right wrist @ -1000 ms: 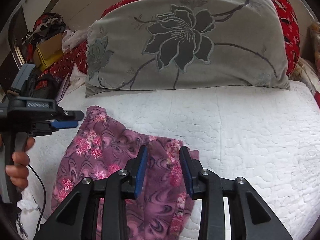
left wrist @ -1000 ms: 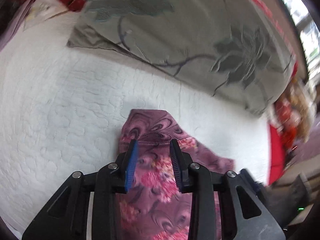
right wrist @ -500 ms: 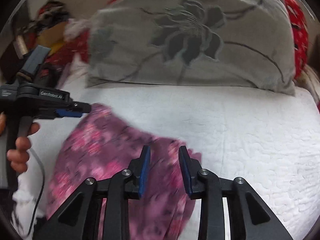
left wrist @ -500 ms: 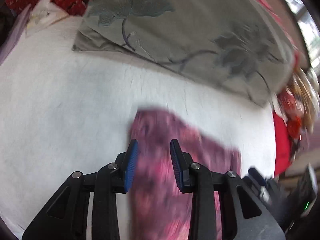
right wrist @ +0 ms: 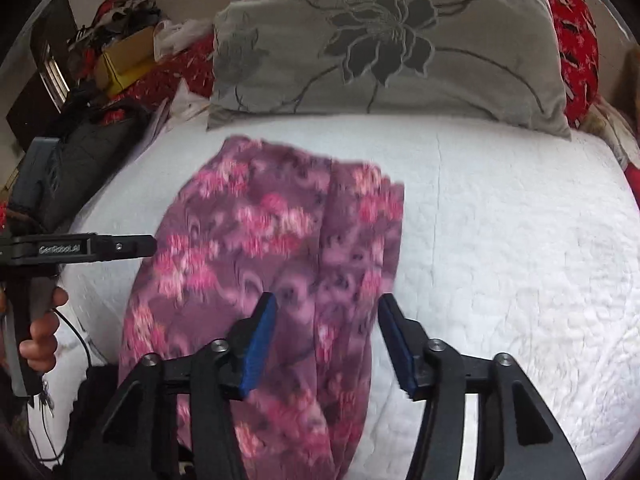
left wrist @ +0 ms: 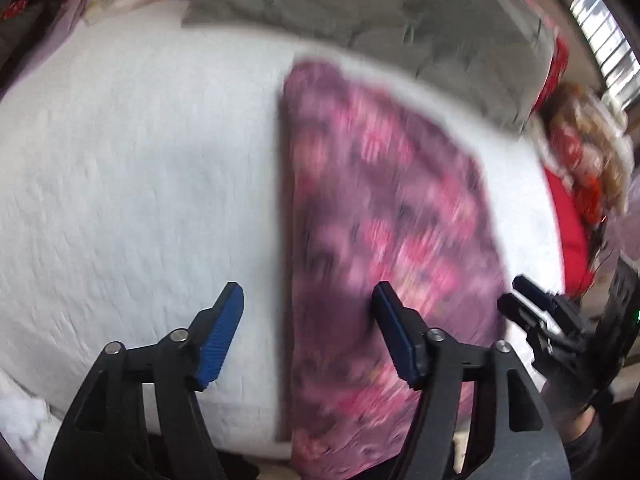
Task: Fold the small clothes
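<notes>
A purple garment with pink flowers [right wrist: 256, 240] lies folded lengthwise on the white quilt [right wrist: 500, 240], and its near end hangs over the bed's front edge. My left gripper [left wrist: 308, 296] hovers over the garment's left edge [left wrist: 288, 240]. Its jaws are opening, and neither pad presses the cloth. My right gripper [right wrist: 326, 304] hangs above the garment's right half, and its jaws are also opening, clear of the fabric. The left gripper [right wrist: 148, 245], held by a hand [right wrist: 40, 332], shows side-on in the right wrist view. The right gripper [left wrist: 532, 296] shows at the edge of the left wrist view.
A grey pillow with a dark flower print [right wrist: 380, 40] leans at the head of the bed against red patterned bedding [right wrist: 576, 40]. A yellow box [right wrist: 128, 60] and a dark bag [right wrist: 92, 148] sit left of the bed. A window [left wrist: 600, 32] is at the far right.
Both pairs of jaws have spread much wider. Both grippers have drawn back toward the bed's near edge, so more of the garment shows ahead of them.
</notes>
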`<move>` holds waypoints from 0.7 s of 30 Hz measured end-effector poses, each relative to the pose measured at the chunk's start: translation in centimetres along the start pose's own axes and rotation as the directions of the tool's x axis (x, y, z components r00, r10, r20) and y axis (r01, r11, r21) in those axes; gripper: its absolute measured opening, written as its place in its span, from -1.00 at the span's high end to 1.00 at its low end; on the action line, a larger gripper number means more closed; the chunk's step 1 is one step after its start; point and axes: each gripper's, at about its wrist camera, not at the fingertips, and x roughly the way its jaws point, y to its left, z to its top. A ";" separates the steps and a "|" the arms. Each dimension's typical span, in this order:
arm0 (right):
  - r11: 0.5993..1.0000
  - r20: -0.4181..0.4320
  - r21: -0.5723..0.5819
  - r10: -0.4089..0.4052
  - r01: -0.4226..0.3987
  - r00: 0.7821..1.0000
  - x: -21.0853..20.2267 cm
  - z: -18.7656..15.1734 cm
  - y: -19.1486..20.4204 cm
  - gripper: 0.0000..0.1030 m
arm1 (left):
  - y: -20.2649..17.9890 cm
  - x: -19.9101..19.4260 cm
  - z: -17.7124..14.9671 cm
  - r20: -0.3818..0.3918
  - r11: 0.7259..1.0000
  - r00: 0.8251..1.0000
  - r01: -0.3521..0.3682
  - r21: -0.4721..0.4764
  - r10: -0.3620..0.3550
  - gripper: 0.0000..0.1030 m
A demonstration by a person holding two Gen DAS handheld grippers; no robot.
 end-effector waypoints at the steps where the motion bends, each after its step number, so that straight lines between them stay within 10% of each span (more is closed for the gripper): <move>1: 1.000 -0.042 0.005 -0.020 0.020 0.999 0.8 -0.3 -0.2 -0.12 | 0.2 0.7 -0.6 -0.013 1.000 1.000 0.006 -0.006 -0.006 -0.40; 11: 0.990 -0.069 0.040 -0.132 0.135 0.989 -0.9 -4.9 -1.6 -0.42 | 0.5 -1.2 -4.7 -0.005 0.998 0.999 -0.051 0.039 0.051 -0.49; 15: 0.968 -0.063 0.144 -0.197 0.204 0.978 -0.2 -6.4 -3.0 -0.99 | 0.3 -0.2 -5.9 -0.003 0.994 0.996 -0.088 0.058 0.088 -0.59; 21: 0.957 -0.047 0.205 -0.200 0.205 0.979 -0.3 -7.4 -3.6 -0.99 | 0.0 0.0 -7.0 0.013 0.986 0.992 -0.128 0.110 0.128 -0.68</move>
